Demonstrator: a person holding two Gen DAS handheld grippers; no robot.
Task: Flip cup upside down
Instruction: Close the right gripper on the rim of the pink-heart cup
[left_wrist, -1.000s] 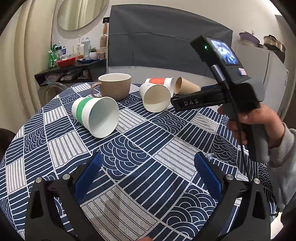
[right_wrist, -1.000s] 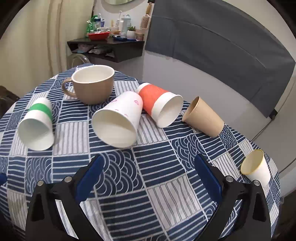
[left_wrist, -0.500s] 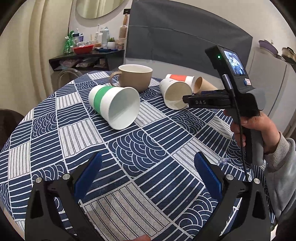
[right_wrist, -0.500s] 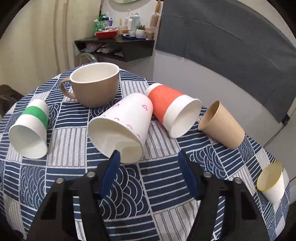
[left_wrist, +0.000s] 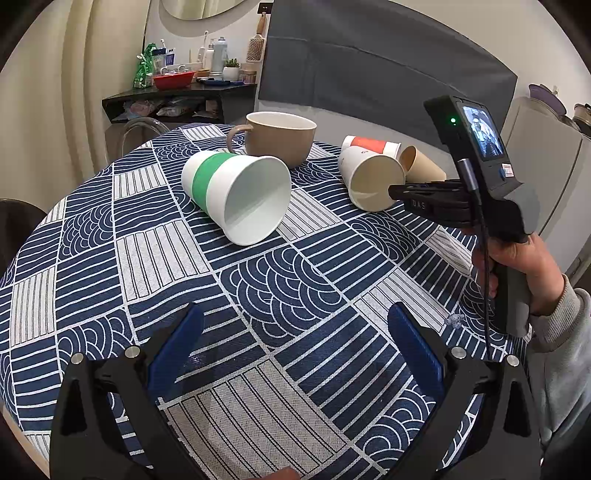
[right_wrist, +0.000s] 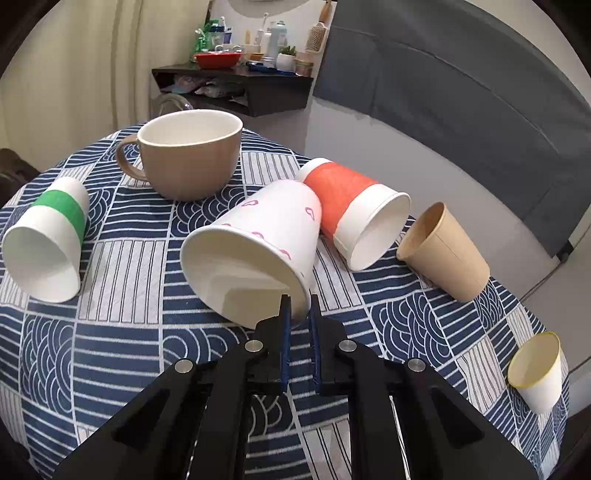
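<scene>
A white paper cup with pink hearts (right_wrist: 258, 243) lies on its side on the patterned tablecloth, mouth toward me. My right gripper (right_wrist: 298, 306) has closed on the lower right part of its rim, one finger inside the mouth and one outside. It also shows in the left wrist view (left_wrist: 369, 177), with the right gripper (left_wrist: 397, 192) at its mouth. My left gripper (left_wrist: 295, 343) is open and empty, low over the cloth at the near side. A white cup with a green band (left_wrist: 236, 192) lies on its side ahead of it.
A beige mug (right_wrist: 188, 155) stands upright at the back. An orange and white cup (right_wrist: 354, 210), a brown cup (right_wrist: 443, 251) and a small yellow-rimmed cup (right_wrist: 535, 369) lie on their sides to the right. The table edge (right_wrist: 554, 325) curves close on the right.
My right gripper moved forward to the heart cup and its fingers closed from wide open onto the rim. My left gripper shifted left and stayed open.
</scene>
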